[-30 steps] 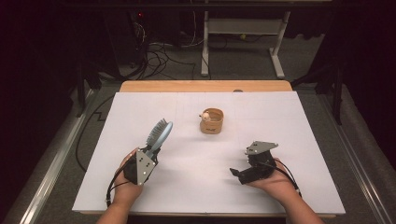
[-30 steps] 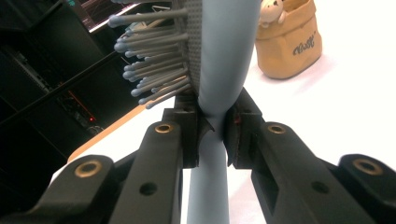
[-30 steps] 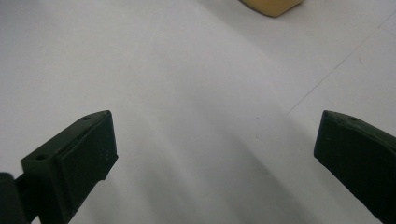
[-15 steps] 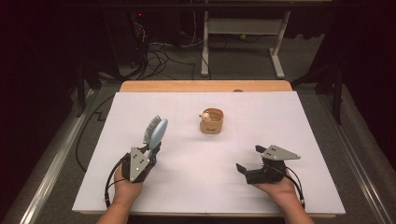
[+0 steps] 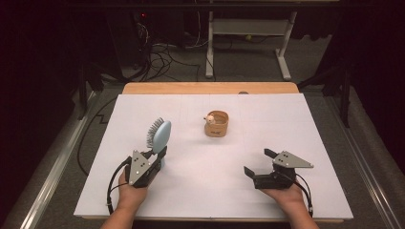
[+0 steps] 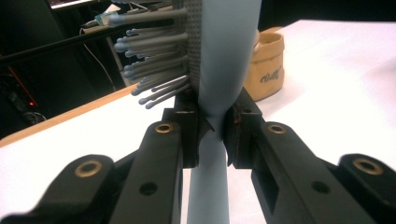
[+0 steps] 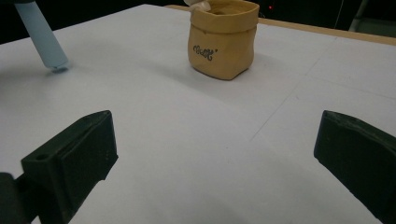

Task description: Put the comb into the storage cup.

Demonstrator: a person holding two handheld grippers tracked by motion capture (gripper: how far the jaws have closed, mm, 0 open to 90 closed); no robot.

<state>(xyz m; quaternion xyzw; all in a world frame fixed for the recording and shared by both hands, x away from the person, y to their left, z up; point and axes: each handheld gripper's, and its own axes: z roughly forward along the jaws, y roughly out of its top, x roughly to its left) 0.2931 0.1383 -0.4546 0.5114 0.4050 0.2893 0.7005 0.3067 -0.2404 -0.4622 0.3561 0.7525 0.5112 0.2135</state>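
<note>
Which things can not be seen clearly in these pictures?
- Inside of the tan pouch: hidden by its own wall in the high view; the white thing at its rim is too small to identify.
- Hairbrush: top cut off by the left gripper view's edge; lower handle partly hidden behind the left tool.

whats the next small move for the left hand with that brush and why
Probably tilt the hairbrush toward the tan pouch and carry it there. The left gripper is shut on its handle, head up, handle end on the table. The right gripper is open and holds nothing, so it could steady the pouch.
</note>
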